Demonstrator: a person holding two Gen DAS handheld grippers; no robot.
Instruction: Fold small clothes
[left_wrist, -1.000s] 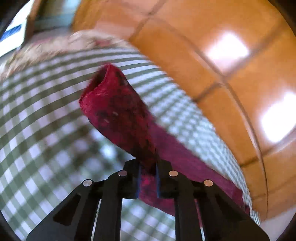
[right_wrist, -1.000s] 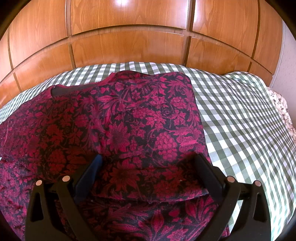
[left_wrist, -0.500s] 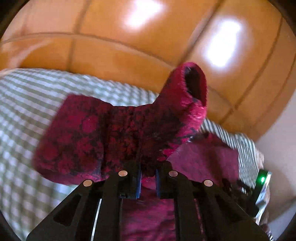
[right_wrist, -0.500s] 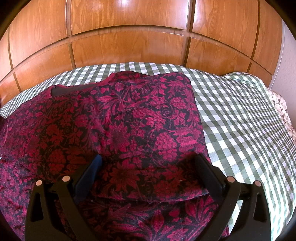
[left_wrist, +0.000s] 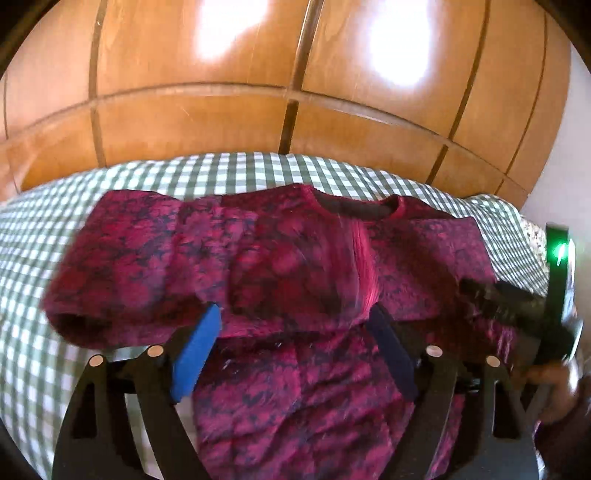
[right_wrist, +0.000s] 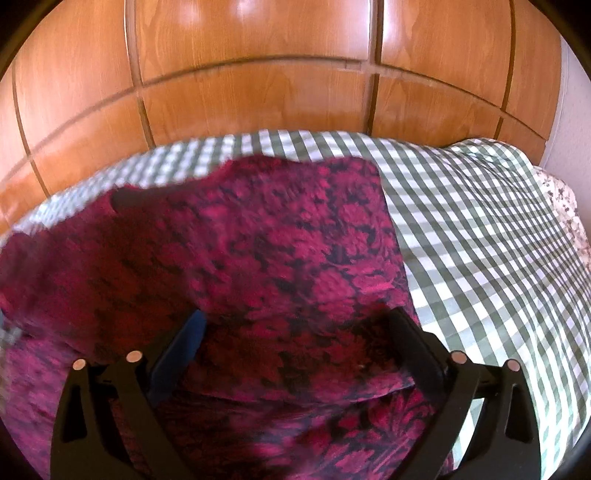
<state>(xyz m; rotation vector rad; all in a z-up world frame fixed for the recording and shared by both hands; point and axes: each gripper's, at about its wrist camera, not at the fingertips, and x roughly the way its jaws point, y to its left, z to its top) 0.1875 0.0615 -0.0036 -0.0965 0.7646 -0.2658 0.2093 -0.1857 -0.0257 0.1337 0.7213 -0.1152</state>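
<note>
A dark red floral-patterned top (left_wrist: 295, 266) lies on the green-and-white checked cloth (left_wrist: 44, 236), neckline (left_wrist: 354, 206) at the far side. Its left sleeve (left_wrist: 122, 273) lies folded across the body, cuff at the left. My left gripper (left_wrist: 295, 317) is open and empty, just above the garment's middle. In the right wrist view the same top (right_wrist: 277, 258) fills the centre, its right side folded in with a straight edge. My right gripper (right_wrist: 295, 321) is open and empty over it. The right gripper's body (left_wrist: 532, 306) shows at the right edge of the left wrist view.
A wooden panelled wall (left_wrist: 258, 110) stands close behind the checked cloth (right_wrist: 480, 240). A flowered fabric (right_wrist: 565, 206) lies at the far right edge. A green light (left_wrist: 559, 251) glows on the right gripper's device.
My left gripper carried the sleeve across the garment, then opened and let it go; the sleeve now lies on the body. The right gripper stayed open and shifted slightly.
</note>
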